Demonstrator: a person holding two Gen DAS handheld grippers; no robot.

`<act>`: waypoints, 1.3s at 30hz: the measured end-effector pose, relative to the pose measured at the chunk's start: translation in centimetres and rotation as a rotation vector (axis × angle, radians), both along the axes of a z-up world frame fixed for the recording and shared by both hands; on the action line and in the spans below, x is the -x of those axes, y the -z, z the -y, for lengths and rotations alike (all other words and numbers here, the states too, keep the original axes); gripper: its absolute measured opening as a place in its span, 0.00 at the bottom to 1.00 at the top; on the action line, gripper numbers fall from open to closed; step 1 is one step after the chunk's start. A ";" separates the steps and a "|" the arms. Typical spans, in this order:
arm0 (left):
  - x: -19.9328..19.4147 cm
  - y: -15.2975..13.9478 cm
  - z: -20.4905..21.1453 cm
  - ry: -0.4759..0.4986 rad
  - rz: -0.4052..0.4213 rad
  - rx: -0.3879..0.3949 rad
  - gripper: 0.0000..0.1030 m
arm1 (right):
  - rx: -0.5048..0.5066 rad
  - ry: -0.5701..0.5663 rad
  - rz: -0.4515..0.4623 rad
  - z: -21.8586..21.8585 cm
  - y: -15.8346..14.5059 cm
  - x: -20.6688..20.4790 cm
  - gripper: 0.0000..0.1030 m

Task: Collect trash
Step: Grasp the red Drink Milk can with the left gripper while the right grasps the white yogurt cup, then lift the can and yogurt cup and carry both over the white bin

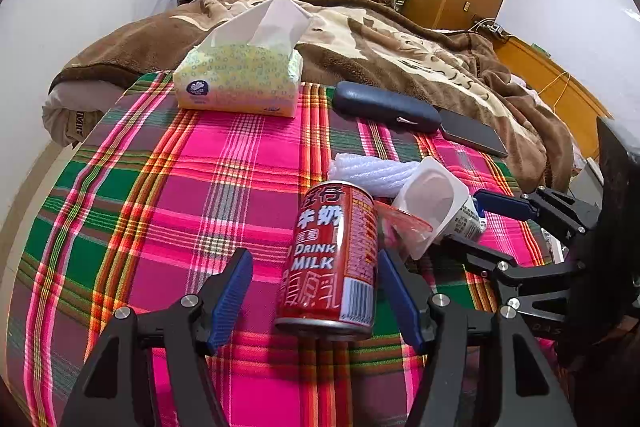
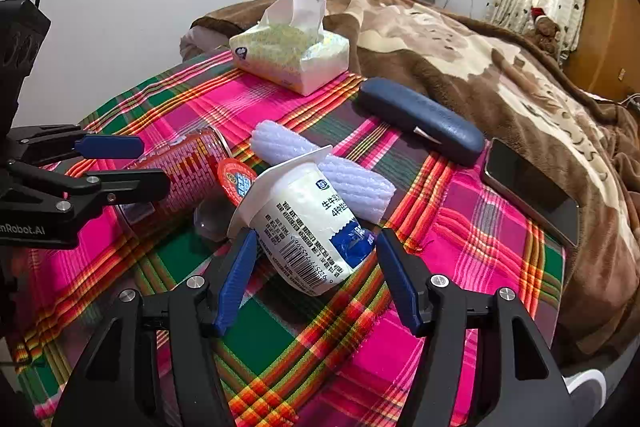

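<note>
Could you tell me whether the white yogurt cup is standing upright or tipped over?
Tipped over: the yogurt cup lies on its side on the plaid cloth, its label sideways.

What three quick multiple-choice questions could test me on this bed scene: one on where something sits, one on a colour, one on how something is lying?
1. Where is the tissue pack?
A. at the far end of the checked cloth
B. inside the wardrobe
C. under the phone

2. What colour is the milk can?
A. green
B. red
C. yellow

3. How is the yoghurt cup lying?
A. upright and sealed
B. stacked on the glasses case
C. tipped on its side, between the open fingers of the right gripper

Answers:
1 A, it sits beyond everything else on the cloth, by the brown blanket.
2 B, its label is red with white lettering.
3 C, its printed side faces up and its rim points sideways.
</note>
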State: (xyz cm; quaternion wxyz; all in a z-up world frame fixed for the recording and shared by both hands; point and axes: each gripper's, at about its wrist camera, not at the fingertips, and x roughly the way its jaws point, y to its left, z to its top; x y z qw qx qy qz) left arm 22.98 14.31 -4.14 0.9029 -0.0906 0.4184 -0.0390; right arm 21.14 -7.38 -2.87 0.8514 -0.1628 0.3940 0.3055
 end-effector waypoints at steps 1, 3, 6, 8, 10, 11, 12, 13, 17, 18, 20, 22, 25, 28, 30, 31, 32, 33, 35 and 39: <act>-0.1 0.1 0.0 0.001 0.001 0.002 0.63 | -0.007 -0.001 -0.010 0.2 0.0 -0.2 0.62; -0.4 0.4 0.1 0.010 -0.010 0.000 0.63 | -0.017 0.025 -0.007 0.7 -0.3 -0.4 0.62; -0.7 0.9 -0.1 0.013 -0.020 0.011 0.63 | -0.004 0.034 -0.005 1.0 -0.4 -0.5 0.62; -0.8 1.0 -0.4 0.004 -0.016 0.014 0.63 | 0.032 0.032 0.002 0.8 -0.1 -0.5 0.62; -0.9 1.2 -0.7 0.002 -0.019 0.031 0.62 | 0.049 0.014 0.000 0.5 0.2 -0.3 0.62; -1.1 1.2 -0.8 0.002 -0.021 0.039 0.61 | 0.054 0.005 0.005 0.3 0.2 -0.2 0.62; -1.2 1.4 -0.9 0.006 -0.028 0.052 0.52 | 0.058 -0.002 0.012 0.2 0.1 -0.2 0.62; -1.2 1.5 -1.1 0.006 -0.028 0.058 0.52 | 0.063 -0.013 0.021 0.0 -0.1 0.0 0.62; -0.5 1.5 -1.9 -0.023 -0.016 0.048 0.52 | 0.048 -0.042 0.041 0.1 -0.9 0.4 0.62; -0.2 1.6 -2.2 -0.031 -0.014 0.049 0.52 | 0.039 -0.047 0.044 0.2 -1.1 0.4 0.62; 0.2 1.6 -2.9 -0.037 -0.016 0.067 0.52 | 0.032 -0.055 0.044 0.2 -1.0 0.3 0.62; 0.7 1.6 -3.5 -0.046 -0.019 0.084 0.52 | 0.032 -0.080 0.031 0.0 -0.7 0.0 0.62; 1.3 1.7 -4.3 -0.060 -0.021 0.098 0.52 | 0.055 -0.130 0.003 -1.0 -0.1 -0.3 0.62; 1.4 1.8 -4.8 -0.066 -0.025 0.115 0.52 | 0.099 -0.152 -0.005 -2.2 0.6 -0.7 0.62; 1.4 1.8 -4.9 -0.070 -0.026 0.109 0.52 | 0.112 -0.159 0.005 -2.5 0.6 -0.7 0.62; 1.3 1.8 -4.9 -0.067 -0.026 0.105 0.52 | 0.103 -0.159 0.002 -2.7 0.5 -0.7 0.62; 1.3 1.9 -4.8 -0.068 -0.031 0.104 0.52 | 0.091 -0.157 -0.005 -2.8 0.5 -0.8 0.62; 1.1 2.0 -4.8 -0.071 -0.039 0.100 0.52 | 0.085 -0.154 -0.005 -2.9 0.5 -0.8 0.62; 0.9 2.3 -4.8 -0.075 -0.049 0.094 0.52 | 0.090 -0.136 -0.003 -3.1 0.7 -0.9 0.62; 0.5 2.1 -4.7 -0.072 -0.034 0.070 0.53 | 0.062 -0.087 -0.034 -2.9 0.9 -1.6 0.62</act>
